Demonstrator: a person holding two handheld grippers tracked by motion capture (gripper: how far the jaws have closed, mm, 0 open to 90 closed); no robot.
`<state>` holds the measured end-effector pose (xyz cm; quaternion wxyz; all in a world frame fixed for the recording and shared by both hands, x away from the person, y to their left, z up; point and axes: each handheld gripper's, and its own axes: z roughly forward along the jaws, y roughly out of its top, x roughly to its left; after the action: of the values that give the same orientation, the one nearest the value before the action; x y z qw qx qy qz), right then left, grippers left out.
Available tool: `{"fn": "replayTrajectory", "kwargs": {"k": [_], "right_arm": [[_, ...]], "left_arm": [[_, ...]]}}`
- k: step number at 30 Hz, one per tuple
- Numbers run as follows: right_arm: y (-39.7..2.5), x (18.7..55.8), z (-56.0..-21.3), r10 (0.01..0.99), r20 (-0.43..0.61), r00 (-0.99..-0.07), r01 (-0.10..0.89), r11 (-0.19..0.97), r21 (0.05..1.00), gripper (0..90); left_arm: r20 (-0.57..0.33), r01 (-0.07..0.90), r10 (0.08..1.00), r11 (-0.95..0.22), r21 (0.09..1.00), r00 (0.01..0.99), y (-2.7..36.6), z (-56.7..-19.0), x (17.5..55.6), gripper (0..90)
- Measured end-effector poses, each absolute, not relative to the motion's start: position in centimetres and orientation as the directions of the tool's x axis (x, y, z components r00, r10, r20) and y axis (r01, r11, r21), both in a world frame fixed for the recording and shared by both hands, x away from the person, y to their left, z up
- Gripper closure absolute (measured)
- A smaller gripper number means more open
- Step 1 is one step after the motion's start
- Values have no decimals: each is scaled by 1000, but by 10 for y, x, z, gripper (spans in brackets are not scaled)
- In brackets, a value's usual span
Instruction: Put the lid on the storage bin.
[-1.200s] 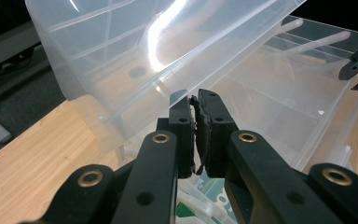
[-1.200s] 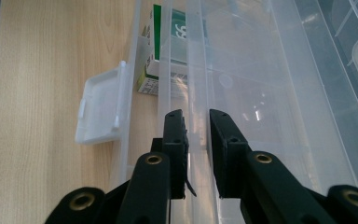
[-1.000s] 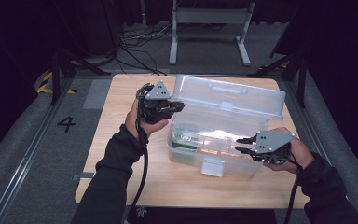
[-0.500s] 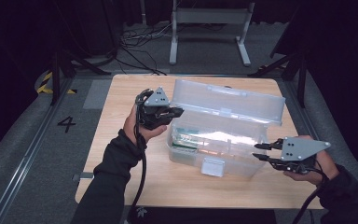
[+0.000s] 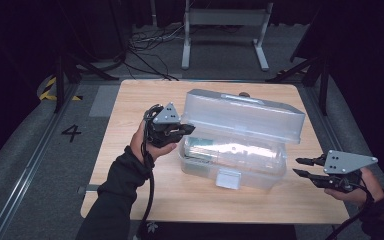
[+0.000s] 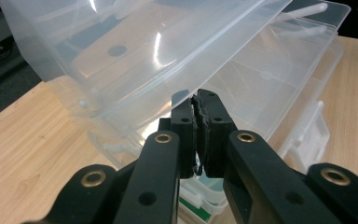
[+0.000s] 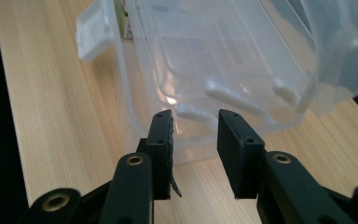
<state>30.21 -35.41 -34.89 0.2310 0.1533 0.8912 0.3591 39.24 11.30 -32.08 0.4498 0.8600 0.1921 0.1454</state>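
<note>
A plastic box point(image 5: 232, 160) is sitting on the table point(image 5: 130, 100), lying between the two grippers. The left gripper point(image 5: 185, 131) is resting against the box's left end, just under the raised lid point(image 5: 245, 115), which is leaning back behind the box. The right gripper point(image 5: 302, 166) is hovering just off the box's right end, apart from it. A latch point(image 5: 228, 178) is hanging on the box's front wall, between both grippers.

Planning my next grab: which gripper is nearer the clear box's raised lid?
Left. The left gripper is shut at the lid's left end; the right gripper is open, off the box's right end.
</note>
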Motion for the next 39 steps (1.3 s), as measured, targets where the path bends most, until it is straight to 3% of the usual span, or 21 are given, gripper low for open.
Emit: {"fn": "replayTrajectory", "kwargs": {"k": [20,39], "right_arm": [[-393,323,-394,638,-223,-737,288,594,751,509],[-393,331,-419,664,-189,-723,339,580,741,469]], "left_arm": [[69,210,450,-540,815,890,121,-341,381,856],[49,227,434,-560,797,900,131,-357,371,828]]}}
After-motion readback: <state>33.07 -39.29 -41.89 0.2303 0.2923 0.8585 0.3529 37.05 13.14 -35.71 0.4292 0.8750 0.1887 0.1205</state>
